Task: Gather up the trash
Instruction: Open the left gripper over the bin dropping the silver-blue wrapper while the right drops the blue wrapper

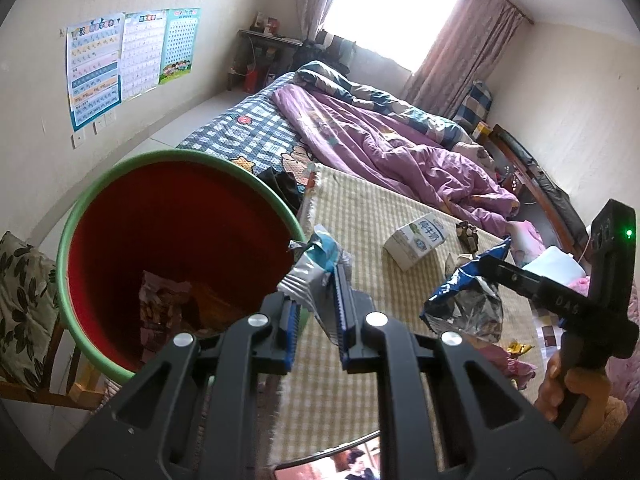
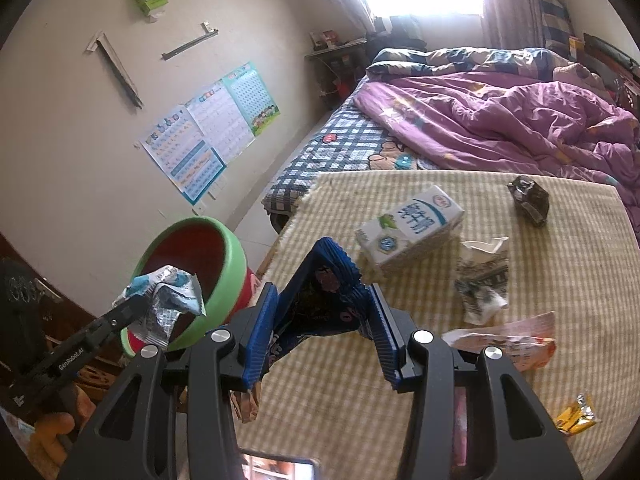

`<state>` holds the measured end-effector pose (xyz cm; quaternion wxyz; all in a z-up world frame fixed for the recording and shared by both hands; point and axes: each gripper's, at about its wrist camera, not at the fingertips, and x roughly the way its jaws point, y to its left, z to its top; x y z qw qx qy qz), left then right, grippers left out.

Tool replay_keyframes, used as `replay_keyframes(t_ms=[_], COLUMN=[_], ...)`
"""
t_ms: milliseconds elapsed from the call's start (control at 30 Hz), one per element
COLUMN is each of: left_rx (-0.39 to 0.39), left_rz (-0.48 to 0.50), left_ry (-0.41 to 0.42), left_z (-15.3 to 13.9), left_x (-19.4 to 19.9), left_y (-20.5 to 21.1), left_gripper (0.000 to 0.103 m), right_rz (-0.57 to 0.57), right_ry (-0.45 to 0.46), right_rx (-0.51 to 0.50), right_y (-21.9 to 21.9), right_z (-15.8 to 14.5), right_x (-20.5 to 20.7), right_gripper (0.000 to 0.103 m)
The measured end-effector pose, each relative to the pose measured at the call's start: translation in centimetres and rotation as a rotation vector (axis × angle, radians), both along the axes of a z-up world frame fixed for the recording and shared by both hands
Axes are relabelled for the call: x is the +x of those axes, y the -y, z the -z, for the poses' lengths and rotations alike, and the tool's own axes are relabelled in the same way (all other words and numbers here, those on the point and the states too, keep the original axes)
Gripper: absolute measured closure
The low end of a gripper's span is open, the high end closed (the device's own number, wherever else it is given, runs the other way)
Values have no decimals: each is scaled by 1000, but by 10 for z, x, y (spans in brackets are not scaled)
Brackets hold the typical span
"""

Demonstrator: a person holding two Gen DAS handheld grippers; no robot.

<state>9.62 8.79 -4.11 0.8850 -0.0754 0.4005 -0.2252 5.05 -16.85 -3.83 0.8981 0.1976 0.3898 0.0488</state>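
My left gripper [image 1: 316, 292] is shut on a crumpled silver and light-blue wrapper [image 1: 316, 264], held beside the rim of the green bin with a red inside [image 1: 120, 184]; in the right wrist view the wrapper [image 2: 168, 292] hangs over the bin [image 2: 232, 256]. A brown wrapper [image 1: 160, 304] lies in the bin. My right gripper [image 2: 320, 300] is shut on a dark blue snack bag [image 2: 320, 276], lifted above the checked mat; the bag [image 1: 464, 300] also shows in the left wrist view.
On the yellow checked mat [image 2: 560, 264] lie a white milk carton [image 2: 412, 228], a dark crumpled wrapper [image 2: 528, 196], a black-and-white wrapper [image 2: 484, 280], an orange-white packet [image 2: 504, 340] and a small yellow wrapper [image 2: 576, 416]. A purple quilt [image 2: 500, 120] covers the bed behind. A cushioned chair [image 1: 24, 300] stands left of the bin.
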Motion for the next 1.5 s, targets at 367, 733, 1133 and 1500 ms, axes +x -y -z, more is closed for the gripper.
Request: replay_keyframes(t_ms=[367,733,1133,1500], left_rx=[-2,8,24,37], left_rz=[21,3,-28,-38], left_ry=[-10,-14,-52,-71], left_z=[5,11,24,30], left_x=[20,33,43,48], left_y=[-27,-50,-75,-84], left_gripper=[88,88,88,88], right_rz=[0,-30,-80,-132], right_ry=[27,59,48,64], right_rx=[-11,-30,-56,-131], right_y=[-38,-73,-105,-134], right_z=[-12,-27,-19,-15], right_x=[17,35,54,67], right_gripper=[58,58,58,55])
